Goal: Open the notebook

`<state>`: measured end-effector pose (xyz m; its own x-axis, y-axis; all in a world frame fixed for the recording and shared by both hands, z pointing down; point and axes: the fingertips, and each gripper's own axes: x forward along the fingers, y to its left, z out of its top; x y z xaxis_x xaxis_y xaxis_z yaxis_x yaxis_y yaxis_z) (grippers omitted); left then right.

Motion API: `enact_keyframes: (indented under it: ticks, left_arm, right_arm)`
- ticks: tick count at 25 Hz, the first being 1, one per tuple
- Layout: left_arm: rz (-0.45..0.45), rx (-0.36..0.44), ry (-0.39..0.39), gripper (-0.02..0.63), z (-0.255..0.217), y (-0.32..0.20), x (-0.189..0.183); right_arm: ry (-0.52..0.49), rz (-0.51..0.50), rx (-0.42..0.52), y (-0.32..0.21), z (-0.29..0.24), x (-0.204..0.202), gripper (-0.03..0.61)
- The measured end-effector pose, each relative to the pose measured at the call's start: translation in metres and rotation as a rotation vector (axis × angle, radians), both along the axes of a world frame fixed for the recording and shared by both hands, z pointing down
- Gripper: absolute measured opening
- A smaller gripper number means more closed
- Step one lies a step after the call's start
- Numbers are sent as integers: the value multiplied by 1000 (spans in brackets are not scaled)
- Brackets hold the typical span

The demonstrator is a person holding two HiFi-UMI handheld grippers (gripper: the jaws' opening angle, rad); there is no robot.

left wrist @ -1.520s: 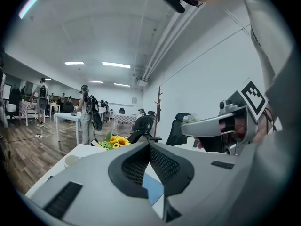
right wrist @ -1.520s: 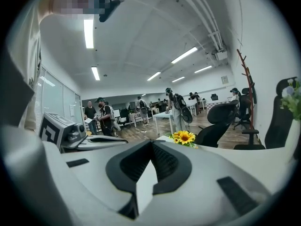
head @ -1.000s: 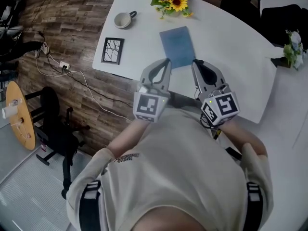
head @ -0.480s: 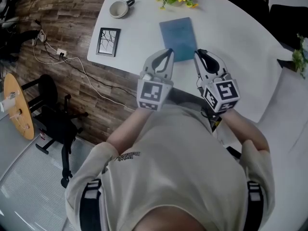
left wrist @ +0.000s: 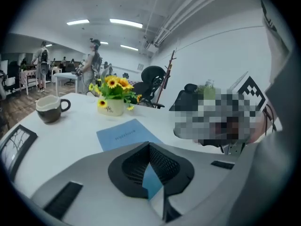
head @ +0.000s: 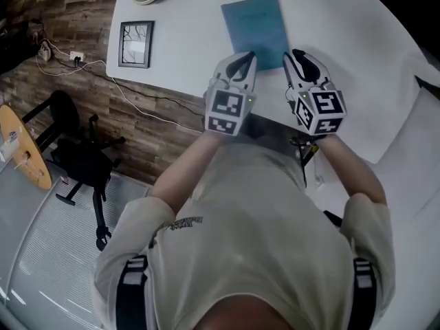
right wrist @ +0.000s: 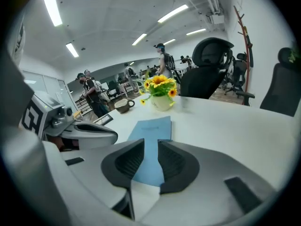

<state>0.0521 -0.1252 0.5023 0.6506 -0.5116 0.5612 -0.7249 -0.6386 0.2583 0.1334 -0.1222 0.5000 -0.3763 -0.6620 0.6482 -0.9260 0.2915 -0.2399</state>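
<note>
Closed blue notebook point(head: 256, 20) lies flat near the white counter's point(head: 185, 53) front edge, with the left tool point(head: 246, 58), jaws together and empty, at its near edge, and the right tool point(head: 300, 55) beside its near right corner, jaws just opening slightly, nothing between them.

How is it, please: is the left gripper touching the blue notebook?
Cannot tell. In the head view the left gripper overlaps the near edge of the notebook; the left gripper view only shows blue behind its jaws.
</note>
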Motion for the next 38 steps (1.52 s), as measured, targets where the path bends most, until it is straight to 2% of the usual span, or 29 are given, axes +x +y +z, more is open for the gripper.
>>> enact_keyframes:
  ticks: [4, 7, 9, 15, 23, 28, 33, 38]
  left_arm:
    - [8, -93, -21, 2, 38, 9, 4]
    - [19, -142, -44, 2, 62, 13, 4]
    - [24, -167, -56, 2, 72, 13, 4]
    - [30, -183, -58, 2, 81, 14, 2]
    - [16, -189, -59, 2, 72, 12, 3]
    - [-9, -156, -44, 2, 37, 9, -7]
    - [-45, -114, 0, 2, -20, 10, -27]
    - [-136, -98, 31, 2, -61, 4, -70]
  right_arm:
    - [20, 21, -73, 5, 38, 6, 95]
    - [-2, 30, -120, 11, 62, 7, 95]
    - [-26, 39, -142, 13, 72, 8, 132]
    - [-79, 42, -181, 16, 88, 4, 132]
    - [-135, 10, -174, 15, 66, -2, 130]
    - [-156, -94, -68, 14, 16, -27, 130]
    - [-190, -264, 23, 22, -30, -78, 130]
    - [-211, -407, 28, 33, -39, -130, 130]
